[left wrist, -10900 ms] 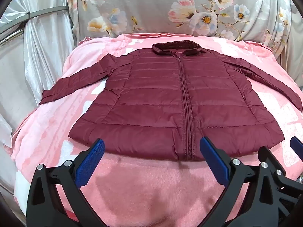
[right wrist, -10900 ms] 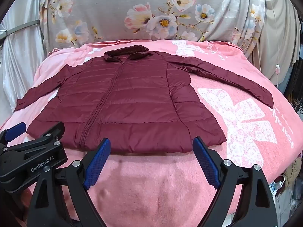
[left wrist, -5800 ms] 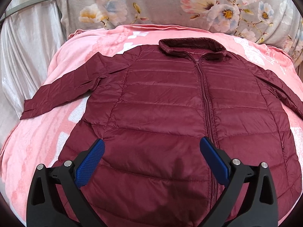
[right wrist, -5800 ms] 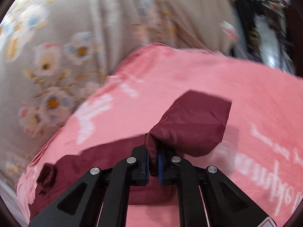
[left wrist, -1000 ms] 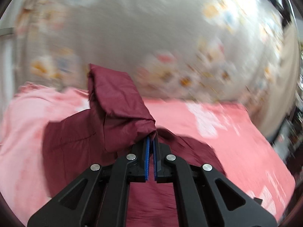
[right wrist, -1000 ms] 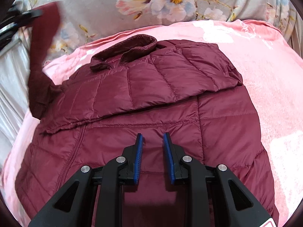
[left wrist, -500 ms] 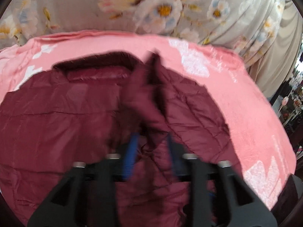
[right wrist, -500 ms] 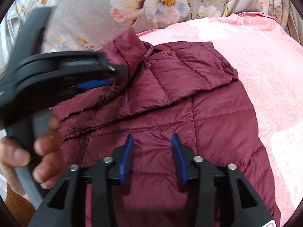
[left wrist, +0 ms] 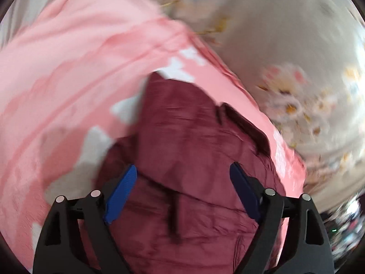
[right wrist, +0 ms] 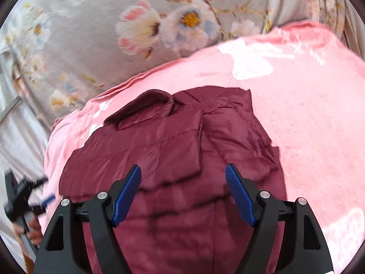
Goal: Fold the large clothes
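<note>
Bright, even light all over. Left wrist view badly smeared: blanket [left wrist: 75,73] and flowered cloth [left wrist: 285,52] streaked, jacket [left wrist: 194,150] soft. Right wrist view sharper, with only slight blur. White glare on the blanket's pale patches. Soft dark shadow on the jacket between the blue pads [right wrist: 239,196]. Round fisheye bend, black corners at the edges.

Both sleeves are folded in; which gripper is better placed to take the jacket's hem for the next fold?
Probably the right gripper: it hovers over the jacket, jaws opening, empty. The left gripper sits off its side.
</note>
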`<state>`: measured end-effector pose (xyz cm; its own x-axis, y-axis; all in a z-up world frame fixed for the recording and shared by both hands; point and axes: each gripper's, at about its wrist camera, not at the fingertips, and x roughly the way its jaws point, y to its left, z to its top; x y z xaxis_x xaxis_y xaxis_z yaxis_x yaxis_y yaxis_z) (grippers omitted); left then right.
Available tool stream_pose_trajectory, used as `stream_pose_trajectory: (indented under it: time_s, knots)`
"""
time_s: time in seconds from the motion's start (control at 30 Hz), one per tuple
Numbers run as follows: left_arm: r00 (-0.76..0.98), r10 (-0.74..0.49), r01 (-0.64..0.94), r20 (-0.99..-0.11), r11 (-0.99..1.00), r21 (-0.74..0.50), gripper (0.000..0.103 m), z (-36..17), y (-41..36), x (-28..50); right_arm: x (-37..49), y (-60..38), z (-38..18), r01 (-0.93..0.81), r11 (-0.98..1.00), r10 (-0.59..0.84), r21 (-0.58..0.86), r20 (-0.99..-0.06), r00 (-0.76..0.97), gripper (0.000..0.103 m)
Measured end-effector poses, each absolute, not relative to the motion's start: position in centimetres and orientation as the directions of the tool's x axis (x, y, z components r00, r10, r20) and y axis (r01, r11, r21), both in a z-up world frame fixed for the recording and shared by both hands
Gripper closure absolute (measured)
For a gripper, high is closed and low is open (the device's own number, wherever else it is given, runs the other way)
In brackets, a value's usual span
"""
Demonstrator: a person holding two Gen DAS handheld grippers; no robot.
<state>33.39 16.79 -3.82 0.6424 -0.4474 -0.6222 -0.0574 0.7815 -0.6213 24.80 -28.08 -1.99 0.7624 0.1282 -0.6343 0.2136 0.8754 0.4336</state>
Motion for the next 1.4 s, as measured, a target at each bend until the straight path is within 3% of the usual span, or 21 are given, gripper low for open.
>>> stream_pose_trajectory:
  time_s: [0.13, 0.23, 0.27, 0.37, 0.4, 0.43, 0.53, 0.6, 0.7, 0.83, 1.1, 1.23, 1.4]
  knots:
    - [0.616, -0.503, -0.121, -0.606, 0.7, -0.703, 0.025, -6.4, 18.5, 34.8, 27.4, -28.6, -3.9, 0.267, 0.849, 0.13, 0.456, -0.671, 0.73, 0.031]
    - [0.599, -0.537, -0.138, -0.594, 0.661, -0.737, 0.035, -7.5, 18.2, 36.0, 28.5, -28.1, -4.7, 0.264, 0.86, 0.132, 0.436, -0.69, 0.711, 0.052]
    - [0.599, -0.539, -0.142, -0.592, 0.655, -0.742, 0.037, -7.6, 18.1, 36.4, 28.7, -27.9, -4.7, 0.255, 0.862, 0.141, 0.438, -0.69, 0.71, 0.065]
    - [0.596, -0.504, -0.174, -0.625, 0.679, -0.713, 0.065, -7.7, 17.9, 37.4, 29.0, -27.6, -4.3, 0.232, 0.866, 0.16, 0.444, -0.684, 0.712, 0.097]
    - [0.596, -0.488, -0.186, -0.638, 0.688, -0.701, 0.082, -7.7, 18.1, 37.8, 28.9, -27.7, -3.4, 0.214, 0.863, 0.17, 0.457, -0.663, 0.729, 0.099]
    - [0.601, -0.453, -0.207, -0.658, 0.707, -0.676, 0.093, -7.4, 18.4, 38.2, 28.7, -27.8, -2.7, 0.202, 0.86, 0.177, 0.47, -0.644, 0.744, 0.099]
    - [0.632, -0.407, -0.225, -0.66, 0.718, -0.658, 0.098, -5.9, 19.5, 37.7, 26.6, -28.1, 1.2, 0.13, 0.86, 0.193, 0.494, -0.55, 0.812, 0.1]
    - [0.65, -0.392, -0.199, -0.652, 0.739, -0.643, 0.1, -4.9, 19.7, 36.8, 24.8, -27.4, 2.3, 0.107, 0.888, 0.17, 0.448, -0.535, 0.827, 0.101]
    - [0.644, -0.347, -0.181, -0.682, 0.797, -0.577, 0.101, -4.9, 18.9, 36.3, 24.2, -25.8, 0.3, 0.129, 0.947, 0.084, 0.295, -0.614, 0.785, 0.101]
    - [0.621, -0.305, -0.213, -0.723, 0.821, -0.529, 0.101, -6.6, 18.5, 36.4, 24.6, -25.9, -3.6, 0.162, 0.946, 0.081, 0.28, -0.691, 0.718, 0.101]
    - [0.614, -0.257, -0.204, -0.746, 0.861, -0.465, 0.101, -8.2, 17.9, 36.4, 25.1, -25.5, -6.5, 0.173, 0.955, 0.062, 0.242, -0.73, 0.681, 0.101]
    - [0.63, -0.192, -0.17, -0.752, 0.911, -0.375, 0.099, -7.8, 16.7, 36.2, 25.1, -25.8, -6.3, 0.172, 0.951, 0.077, 0.258, -0.734, 0.675, 0.1]
    - [0.668, -0.1, -0.102, -0.737, 0.969, -0.224, 0.089, -4.4, 16.2, 33.3, 22.5, -27.3, -2.9, 0.214, 0.949, 0.008, 0.231, -0.698, 0.716, 0.075]
